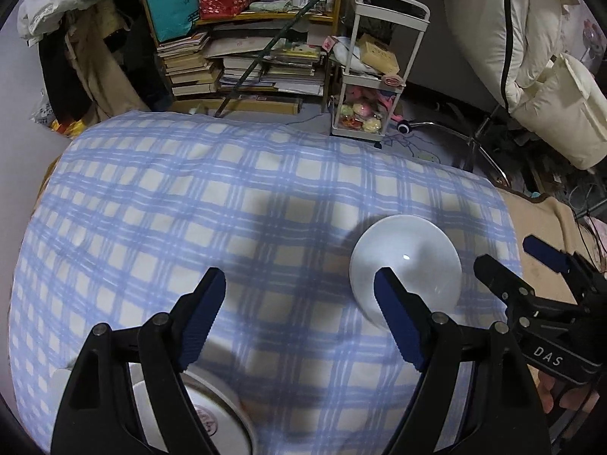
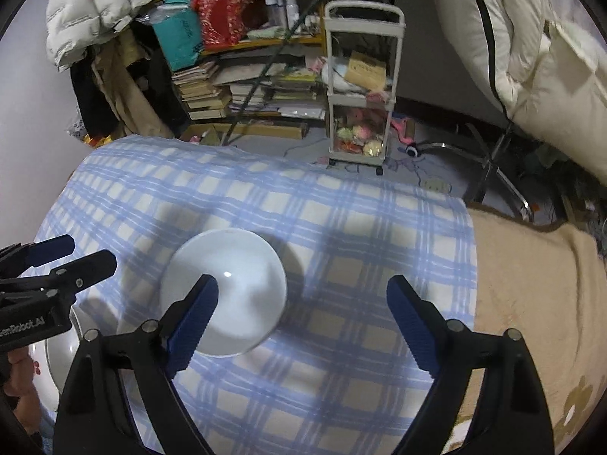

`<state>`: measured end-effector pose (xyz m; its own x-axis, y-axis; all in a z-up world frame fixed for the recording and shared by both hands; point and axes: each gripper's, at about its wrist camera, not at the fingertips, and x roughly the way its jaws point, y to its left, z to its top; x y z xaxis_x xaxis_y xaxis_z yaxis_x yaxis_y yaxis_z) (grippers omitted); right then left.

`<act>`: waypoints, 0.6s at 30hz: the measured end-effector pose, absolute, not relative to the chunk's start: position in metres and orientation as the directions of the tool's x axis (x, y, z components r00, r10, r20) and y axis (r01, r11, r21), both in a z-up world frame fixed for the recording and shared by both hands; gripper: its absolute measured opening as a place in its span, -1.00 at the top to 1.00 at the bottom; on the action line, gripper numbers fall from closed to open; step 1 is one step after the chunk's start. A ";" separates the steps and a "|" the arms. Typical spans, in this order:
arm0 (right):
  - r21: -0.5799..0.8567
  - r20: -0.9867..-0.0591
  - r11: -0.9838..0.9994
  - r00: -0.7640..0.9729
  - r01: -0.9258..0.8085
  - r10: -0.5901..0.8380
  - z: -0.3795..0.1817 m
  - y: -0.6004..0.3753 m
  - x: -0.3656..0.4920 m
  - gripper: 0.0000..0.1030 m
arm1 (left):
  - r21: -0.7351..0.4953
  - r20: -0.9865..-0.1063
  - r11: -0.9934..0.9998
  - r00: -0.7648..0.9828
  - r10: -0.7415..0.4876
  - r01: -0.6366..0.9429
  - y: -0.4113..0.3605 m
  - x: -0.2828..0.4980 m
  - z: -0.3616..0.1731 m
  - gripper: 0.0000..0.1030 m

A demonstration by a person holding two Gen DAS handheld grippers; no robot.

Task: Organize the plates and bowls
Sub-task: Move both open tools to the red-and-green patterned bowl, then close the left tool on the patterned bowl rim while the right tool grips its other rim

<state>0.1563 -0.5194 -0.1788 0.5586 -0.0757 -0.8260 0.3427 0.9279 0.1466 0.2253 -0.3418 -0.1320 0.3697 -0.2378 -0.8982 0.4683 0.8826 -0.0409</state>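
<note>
A plain white round ceramic plate (image 2: 224, 292) lies on a blue-and-cream checked cloth (image 2: 341, 227). The left gripper (image 1: 299, 318) and right gripper (image 2: 303, 314) hover above, jaws apart, empty. A second, patterned white plate (image 1: 212, 413) sits nearer, left.

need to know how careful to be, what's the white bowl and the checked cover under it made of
The white bowl looks like glazed ceramic or porcelain: smooth, glossy, with a sharp light glint; hard plastic cannot be ruled out. The blue checked cover looks like soft matte woven cloth, probably cotton: it wrinkles and drapes over the edge.
</note>
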 end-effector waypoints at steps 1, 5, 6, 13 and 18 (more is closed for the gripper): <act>0.155 -0.828 0.926 0.556 0.343 -0.067 -0.182 -0.521 0.156 -0.76 | -0.047 -0.902 0.880 0.357 -0.241 0.473 -0.344 0.227 -0.137 -0.55; 0.204 -0.838 0.915 0.545 0.348 -0.020 -0.197 -0.528 0.158 -0.60 | -0.083 -0.919 0.882 0.307 -0.248 0.465 -0.349 0.233 -0.154 -0.55; 0.213 -0.840 0.913 0.542 0.348 -0.011 -0.201 -0.528 0.159 -0.58 | -0.088 -0.923 0.880 0.294 -0.249 0.467 -0.351 0.234 -0.158 -0.55; 0.332 -0.845 0.868 0.525 0.369 0.100 -0.227 -0.533 0.165 -0.14 | -0.064 -0.942 0.886 0.264 -0.205 0.459 -0.366 0.239 -0.177 -0.54; 0.370 -0.851 0.848 0.505 0.379 0.146 -0.241 -0.533 0.169 0.13 | -0.047 -0.951 0.869 0.245 -0.191 0.493 -0.381 0.236 -0.187 -0.53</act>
